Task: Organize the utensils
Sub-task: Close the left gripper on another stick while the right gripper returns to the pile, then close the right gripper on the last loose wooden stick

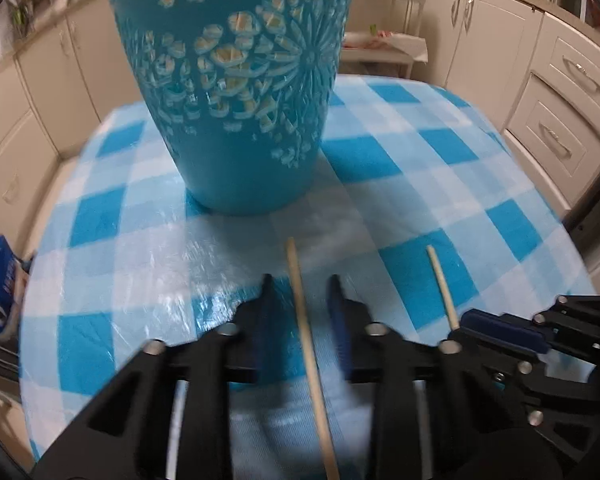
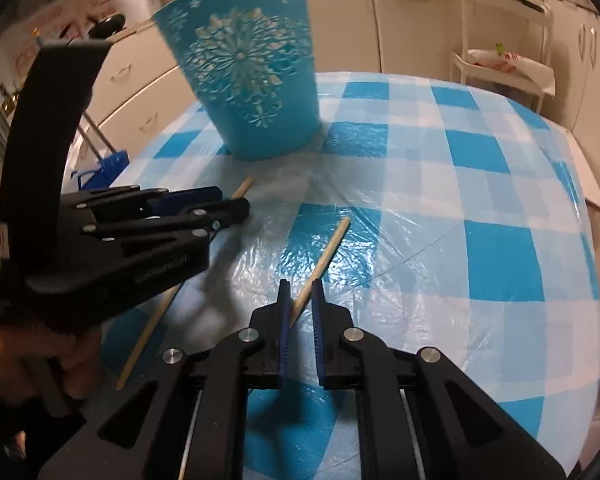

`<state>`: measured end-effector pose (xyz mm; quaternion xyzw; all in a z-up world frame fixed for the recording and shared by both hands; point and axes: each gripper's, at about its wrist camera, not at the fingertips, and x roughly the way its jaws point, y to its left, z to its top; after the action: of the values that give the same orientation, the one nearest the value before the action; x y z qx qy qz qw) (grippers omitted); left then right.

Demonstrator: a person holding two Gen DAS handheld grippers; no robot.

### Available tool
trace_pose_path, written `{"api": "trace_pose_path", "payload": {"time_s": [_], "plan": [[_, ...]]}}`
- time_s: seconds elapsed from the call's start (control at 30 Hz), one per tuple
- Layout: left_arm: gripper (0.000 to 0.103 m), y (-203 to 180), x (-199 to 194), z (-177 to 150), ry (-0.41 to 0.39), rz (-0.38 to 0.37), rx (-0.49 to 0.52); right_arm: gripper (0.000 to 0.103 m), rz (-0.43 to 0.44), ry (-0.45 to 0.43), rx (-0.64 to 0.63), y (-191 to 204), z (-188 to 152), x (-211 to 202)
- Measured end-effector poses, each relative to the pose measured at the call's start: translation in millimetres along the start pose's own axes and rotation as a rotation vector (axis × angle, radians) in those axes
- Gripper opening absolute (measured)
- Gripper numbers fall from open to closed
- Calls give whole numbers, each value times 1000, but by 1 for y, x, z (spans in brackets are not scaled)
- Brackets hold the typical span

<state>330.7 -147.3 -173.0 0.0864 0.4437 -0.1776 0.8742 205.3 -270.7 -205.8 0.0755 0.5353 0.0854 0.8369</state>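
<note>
Both chopsticks still on the cloth, none in the bucket yet.

The left gripper [image 1: 300,284] is released, straddling one chopstick [image 1: 306,336]; the right gripper [image 2: 300,292] is almost clenched on the other chopstick [image 2: 326,256], contact unclear. The blue bucket [image 2: 256,80] stands just ahead of both claws, contents hidden.

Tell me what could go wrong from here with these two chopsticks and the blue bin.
1. The left gripper has its jaws open either side of a chopstick lying on the glossy tablecloth; closing could roll it away.
2. The right gripper holds the second chopstick only near its end, so it may pivot or slip when lifted.
3. The two grippers are close together and could collide on the way to the blue bin.
</note>
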Motion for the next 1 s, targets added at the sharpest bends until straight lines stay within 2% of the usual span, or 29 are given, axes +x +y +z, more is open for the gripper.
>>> {"api": "trace_pose_path", "payload": {"time_s": [0.03,0.07,0.2,0.27,0.3,0.4,0.5,0.57,0.67,0.7,0.73,0.77,0.83,1.0], "plan": [[6,0,0,0,0,-5,-8,12,-4,-2,7,0,2,1],[5,2,-1,-1,-1,-7,-25,14,-7,-3,17,-1,4,3],[5,24,-13,-11,-47,-4,-150,17,-40,-2,10,5,12,9],[5,35,-23,-17,-83,-13,-210,16,-44,8,-32,12,16,13],[5,41,-27,-19,-91,-12,-235,14,-17,22,-77,19,17,16],[5,54,-30,-26,-83,-31,-287,12,-29,35,-182,31,19,18],[11,58,-27,-27,-45,-43,-273,18,-27,67,-134,25,25,20],[25,57,-24,-24,-30,-27,-255,23,-39,77,-126,25,26,21],[28,54,-19,-22,-5,-7,-217,23,-93,75,-169,37,24,25],[28,52,-18,-21,-8,0,-201,22,-92,75,-177,39,24,25],[28,50,-16,-20,-6,6,-183,14,-81,77,-184,42,24,25],[21,49,-16,-20,-7,8,-169,9,-69,80,-189,43,24,25],[5,49,-15,-21,-1,-6,-172,9,-64,81,-220,48,23,24],[6,47,-18,-23,7,13,-155,9,-46,114,-193,43,24,24]]}}
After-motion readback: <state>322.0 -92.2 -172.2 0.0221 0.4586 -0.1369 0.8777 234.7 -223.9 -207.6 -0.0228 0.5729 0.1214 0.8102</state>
